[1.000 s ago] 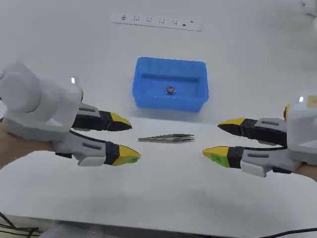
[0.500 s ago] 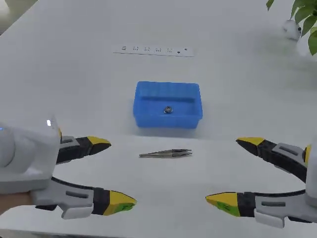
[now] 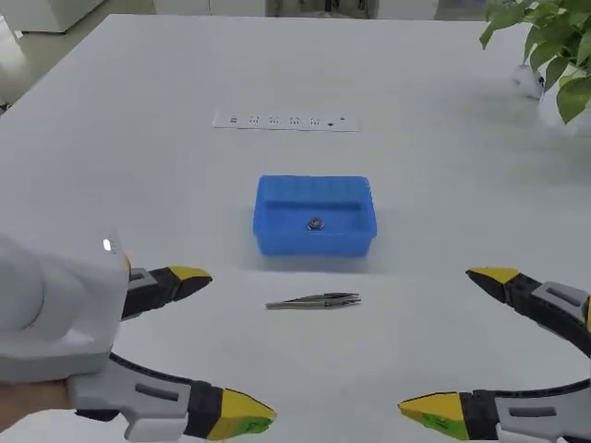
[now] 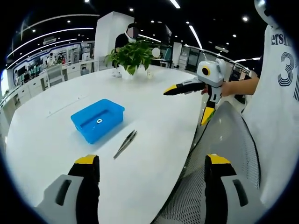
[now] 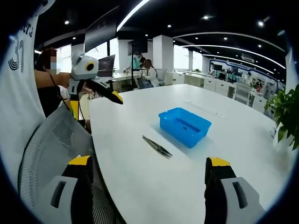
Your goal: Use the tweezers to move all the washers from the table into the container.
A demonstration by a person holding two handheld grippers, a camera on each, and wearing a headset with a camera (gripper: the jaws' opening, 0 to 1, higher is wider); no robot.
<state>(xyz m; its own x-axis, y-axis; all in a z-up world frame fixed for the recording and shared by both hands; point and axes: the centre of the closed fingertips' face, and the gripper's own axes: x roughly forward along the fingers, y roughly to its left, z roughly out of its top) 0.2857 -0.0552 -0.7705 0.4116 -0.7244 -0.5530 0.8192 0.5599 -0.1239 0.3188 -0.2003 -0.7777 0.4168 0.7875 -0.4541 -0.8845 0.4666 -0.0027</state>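
- Washer (image 3: 315,223): the one washer that can be made out lies on the floor of the blue container (image 3: 314,245), near its centre. It is judged delivered.
- Container: it stands on the white desk (image 3: 434,185) at 12 o'clock of the tweezers (image 3: 312,301), near enough to keep each transfer short.
- Tweezers: they lie flat on the desk along the 9-to-3 line, just clear of the container's front wall. Neither tool touches them, so they are judged set down with no pick in hand.
- Left tool (image 3: 226,346): it sits at 8 o'clock of the tweezers, well apart from them. Its jaws are spread wide and hold nothing. They point roughly toward 3 o'clock.
- Right tool (image 3: 452,343): it sits at 4 o'clock of the tweezers in a mirrored pose. Its jaws are also wide and empty, and point roughly toward 9 o'clock.
- Both tools flank the work evenly, which is judged a neutral rest pose.
- Power strip (image 3: 282,121): it lies at 12 o'clock of the container, well beyond it.
- Plant (image 3: 554,46): it stands at 2 o'clock, at the desk's far edge.
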